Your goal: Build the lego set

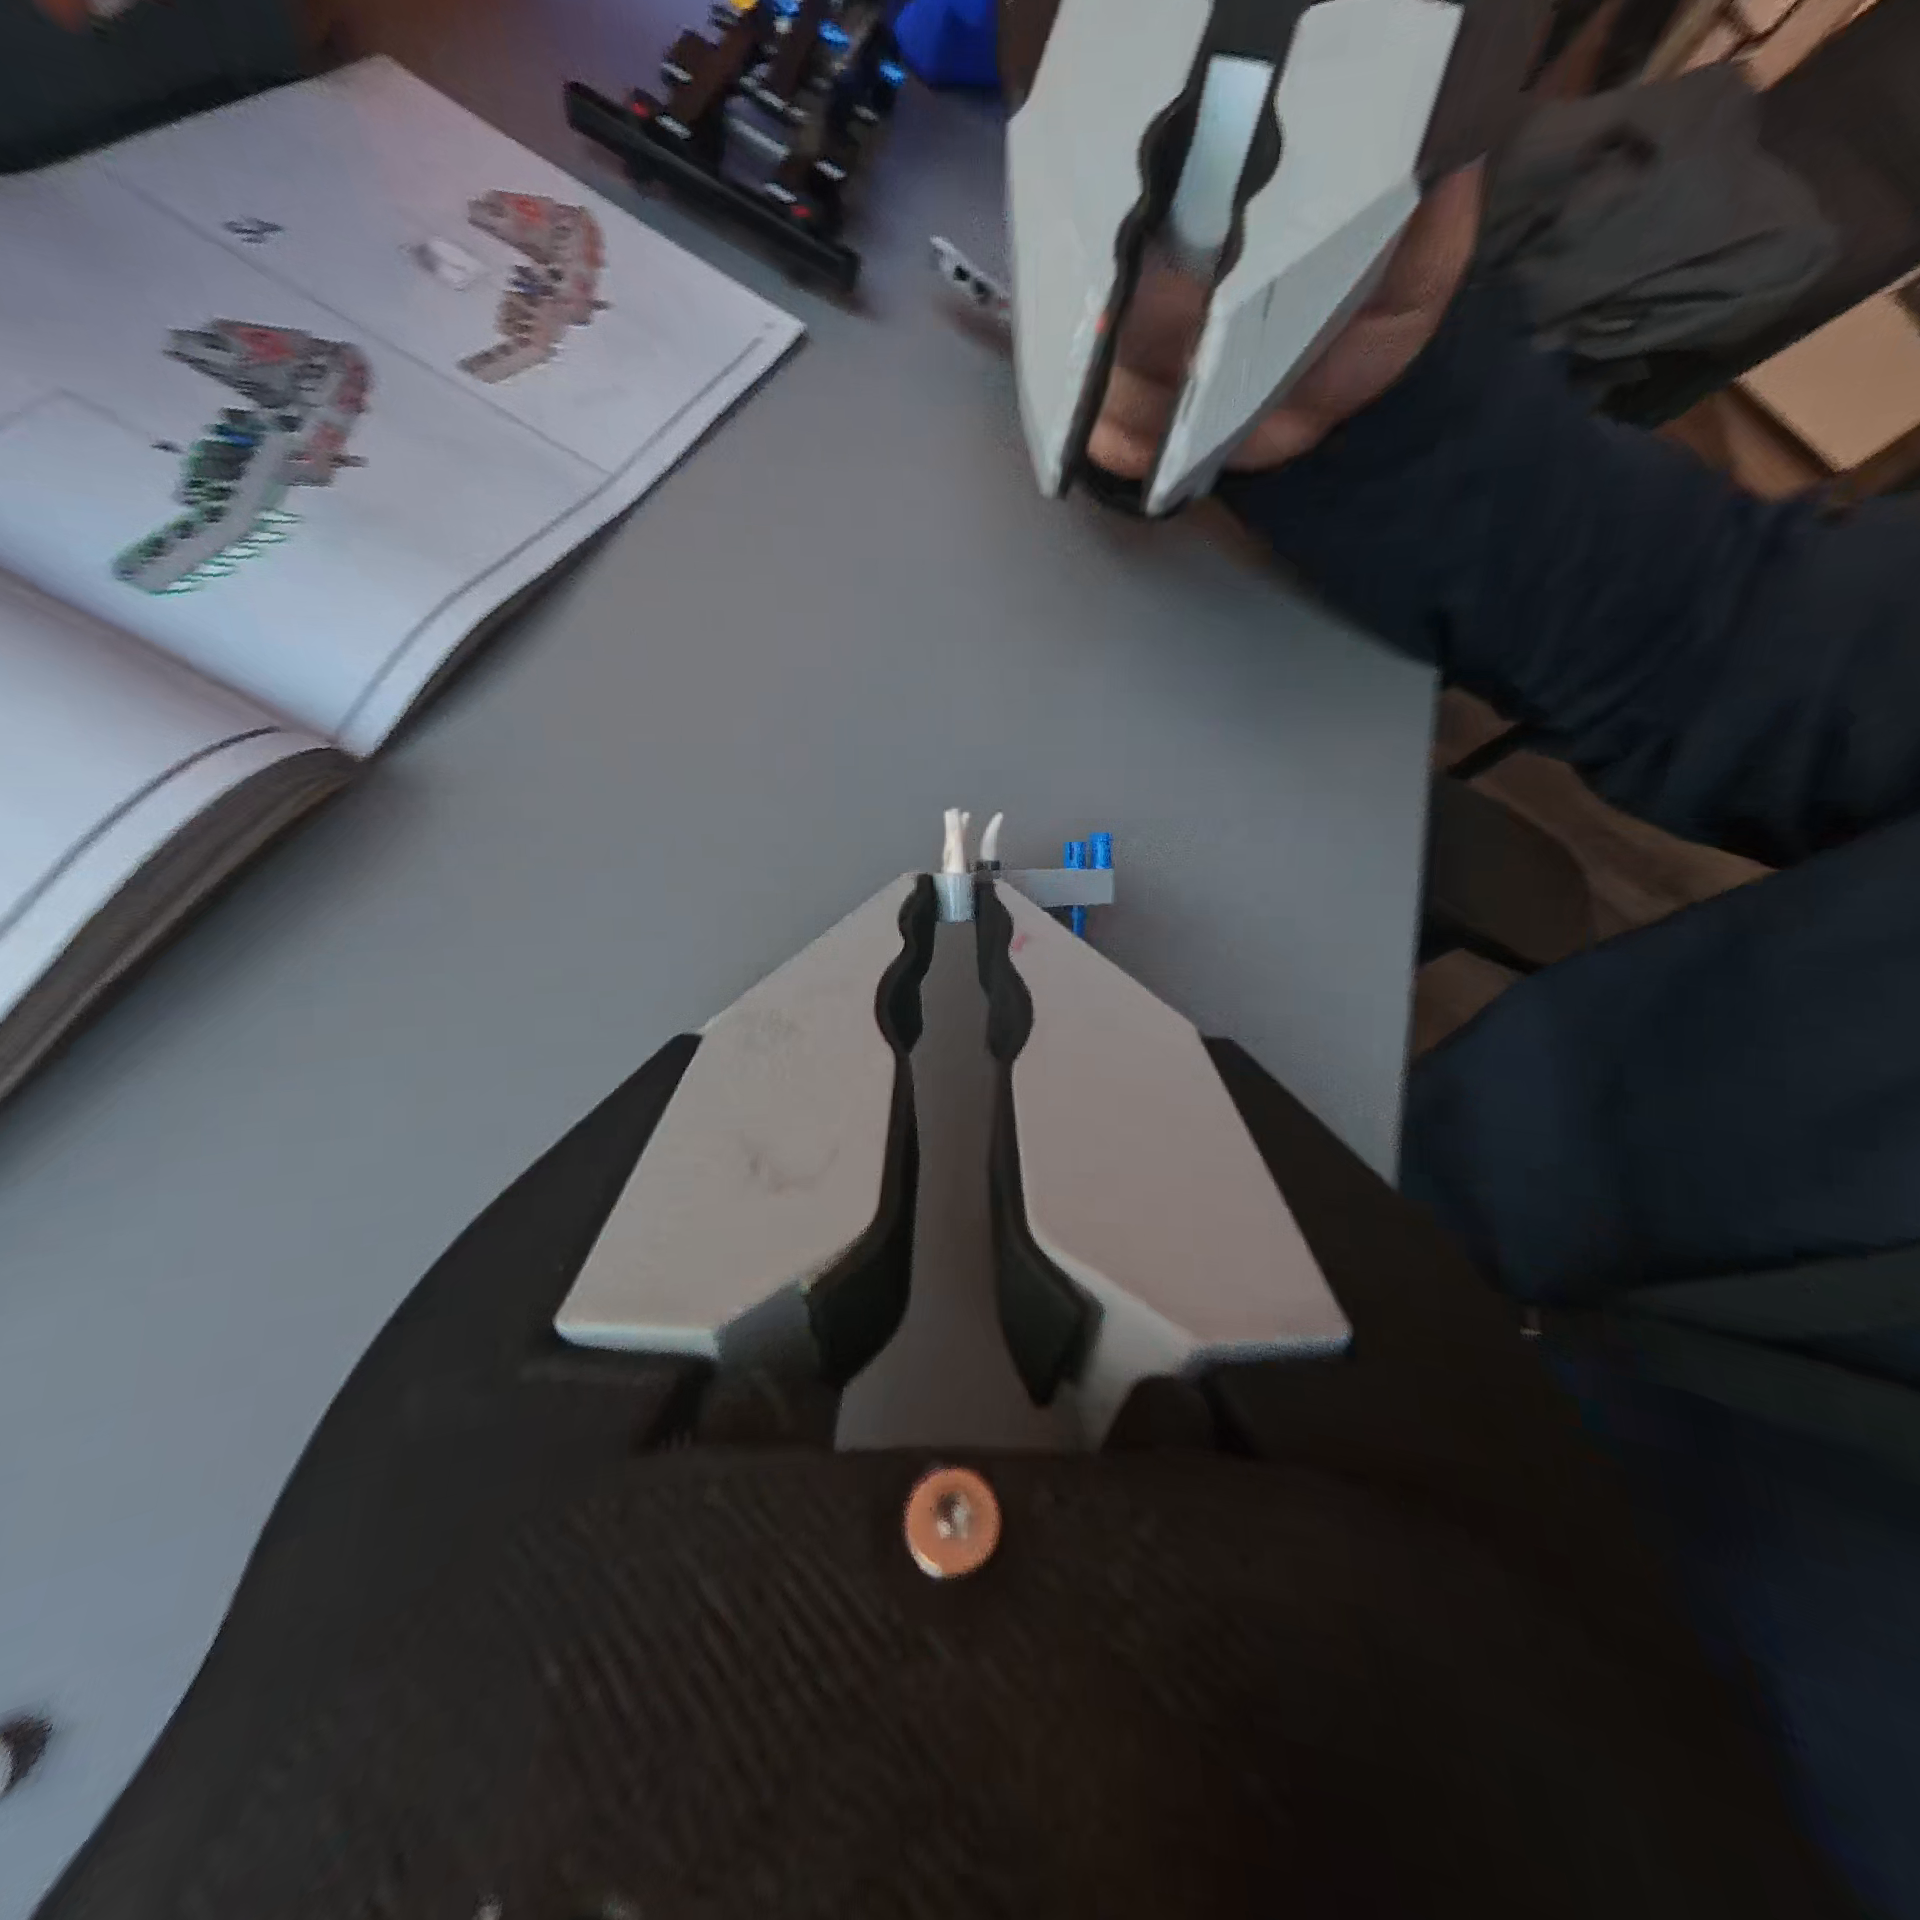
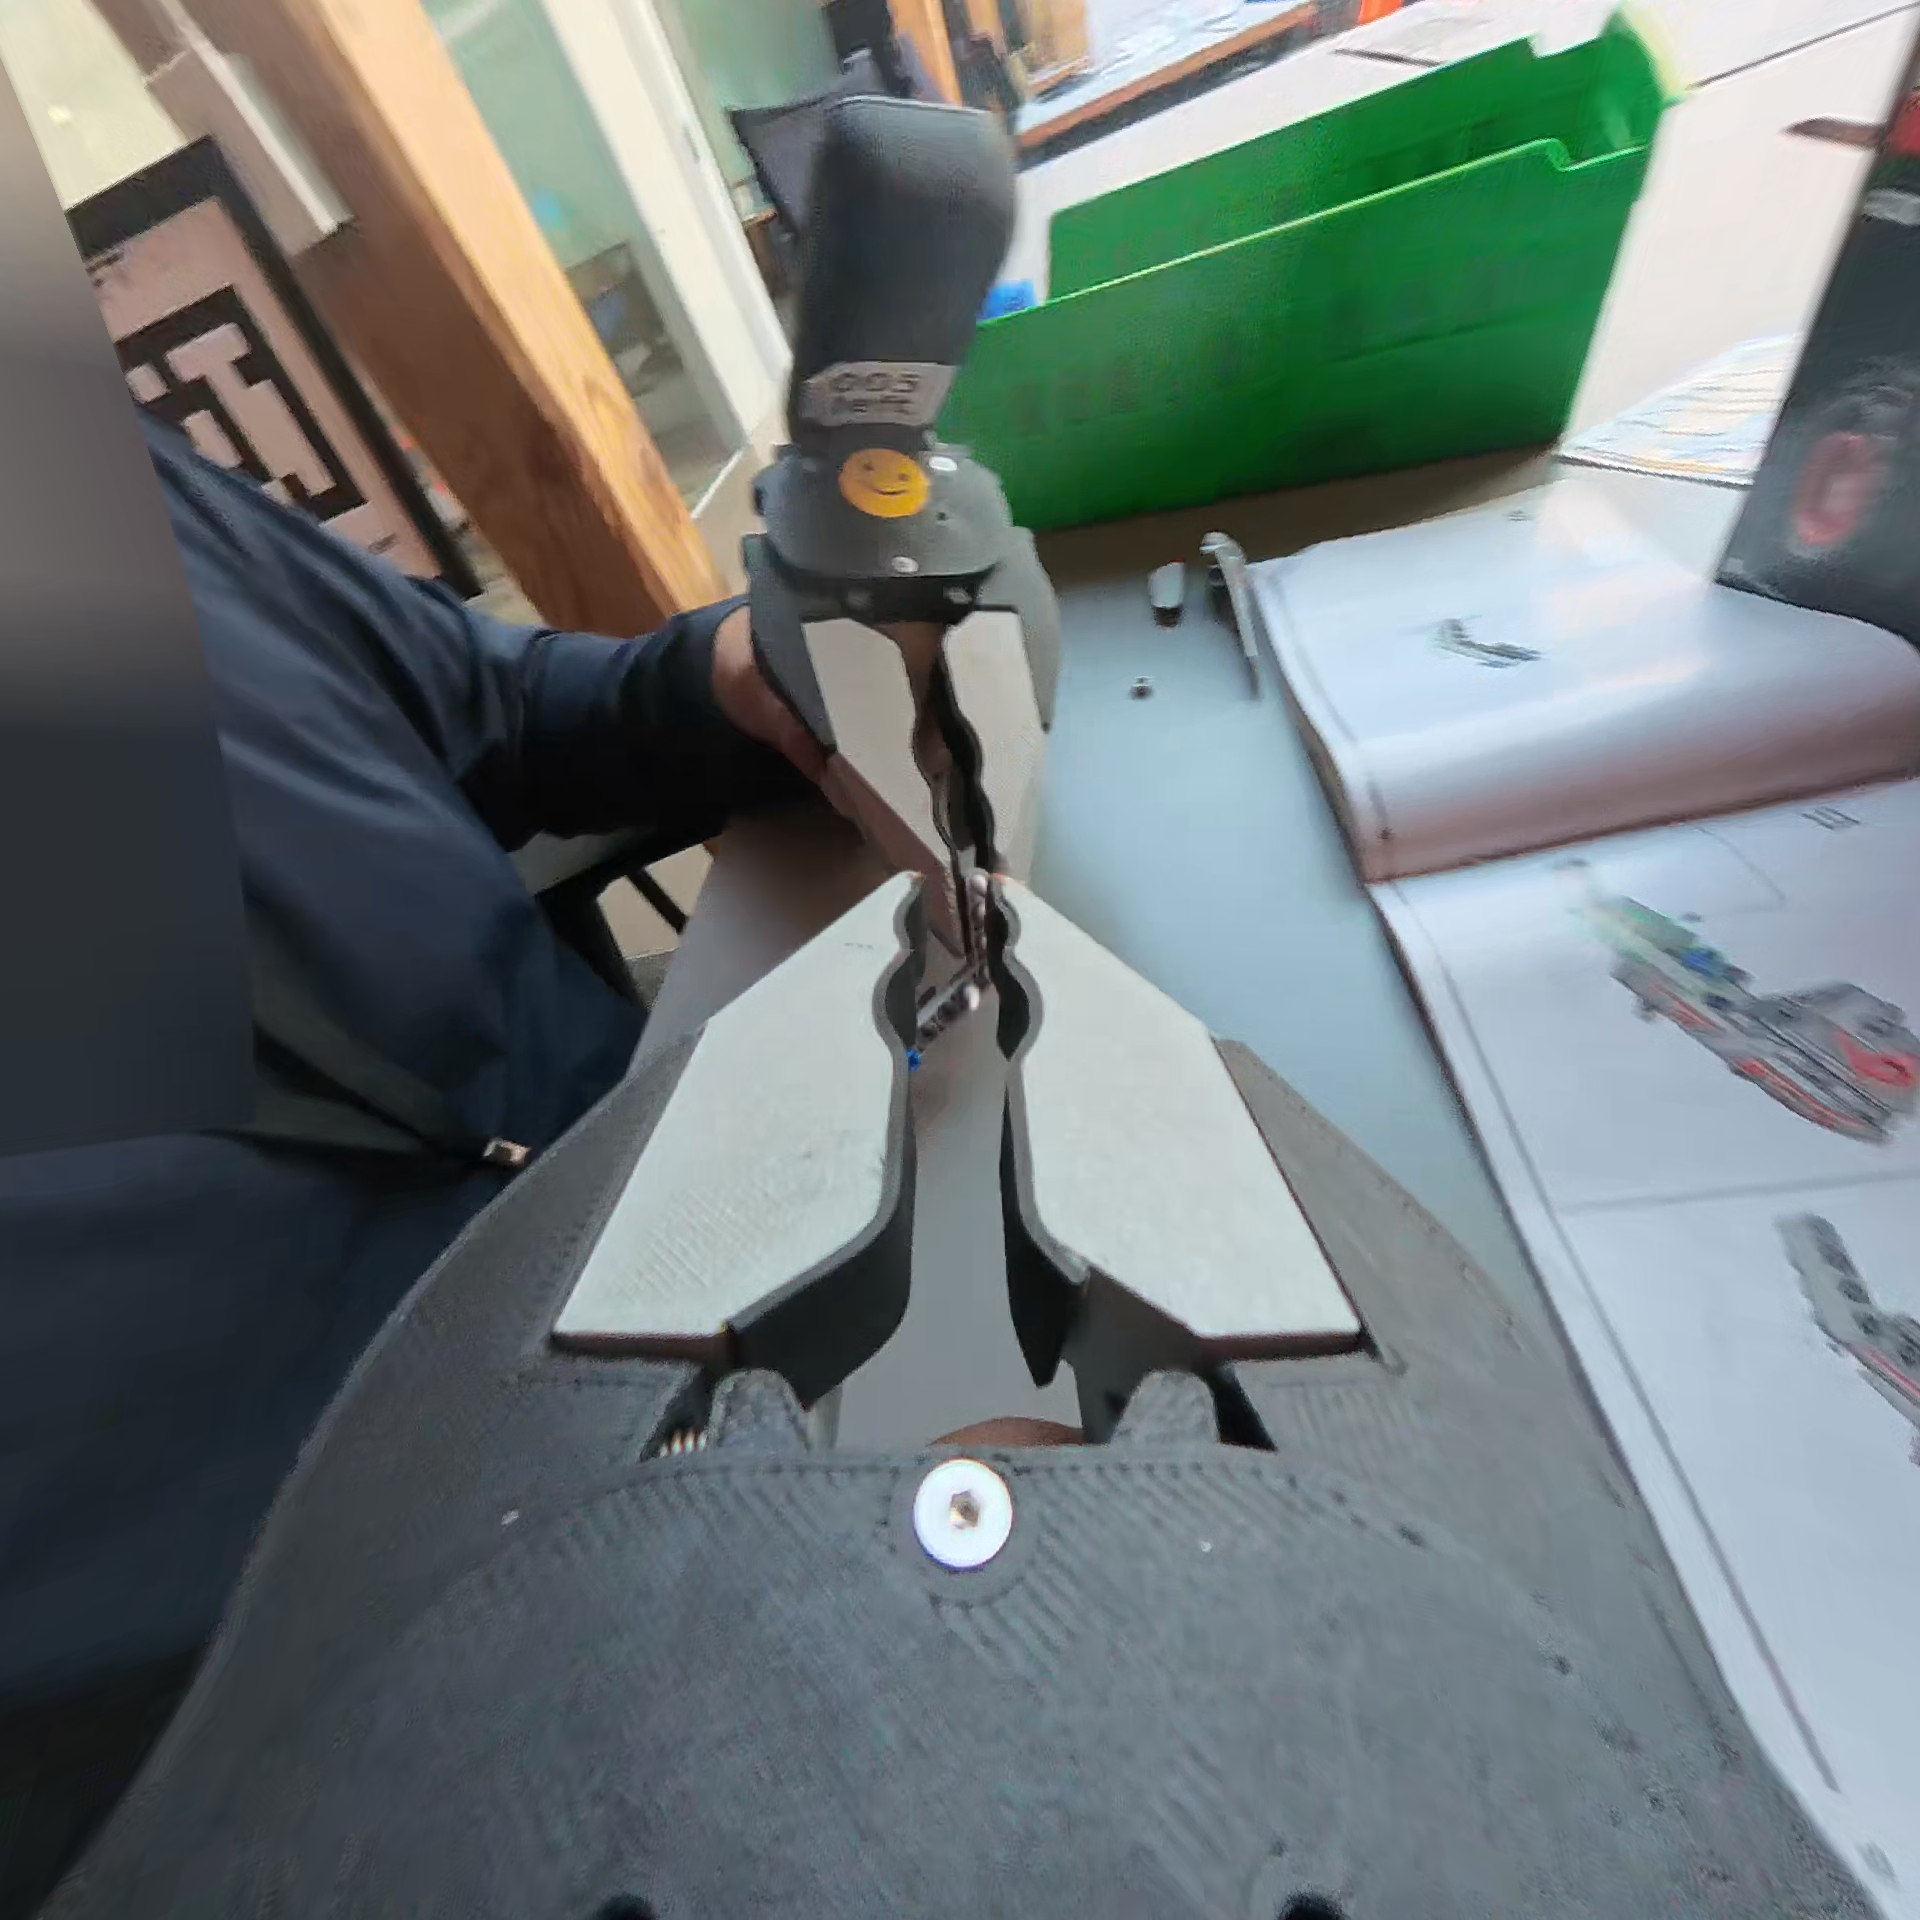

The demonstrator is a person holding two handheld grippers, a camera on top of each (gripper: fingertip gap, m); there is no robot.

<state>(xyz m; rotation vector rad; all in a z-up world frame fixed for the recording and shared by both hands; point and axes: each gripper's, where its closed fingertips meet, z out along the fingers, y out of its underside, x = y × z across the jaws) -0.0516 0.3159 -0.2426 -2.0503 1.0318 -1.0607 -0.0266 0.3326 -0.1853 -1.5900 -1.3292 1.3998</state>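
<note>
In my left wrist view, the left gripper (image 1: 958,896) sits at the centre of the frame, its fingers nearly closed and pinching a small grey lego piece (image 1: 1039,886) at the very tips. White prongs rise from the piece, and a grey bar with blue pins (image 1: 1089,854) sticks out to the right of the tips. Below it lies a grey table (image 1: 727,727). An open instruction booklet (image 1: 343,436) fills the upper left of the frame, showing coloured build drawings. A dark, partly built lego model (image 1: 748,135) stands at the top centre, blurred. The right gripper (image 1: 1117,488) hangs in the upper right, pointing down, with a hand (image 1: 1299,364) behind it.

In my right wrist view, the right gripper (image 2: 956,894) is at the centre, its fingers a narrow gap apart. Through that gap I see the left gripper's tips and the small piece, but I cannot tell whether my right fingers touch anything. The left gripper (image 2: 966,862) stands upright beyond, with a yellow smiley sticker (image 2: 883,481) on its body and a hand in a dark sleeve (image 2: 520,707) holding it. A green bin (image 2: 1330,322) sits at the upper right, and the booklet (image 2: 1662,935) lies along the right edge.
</note>
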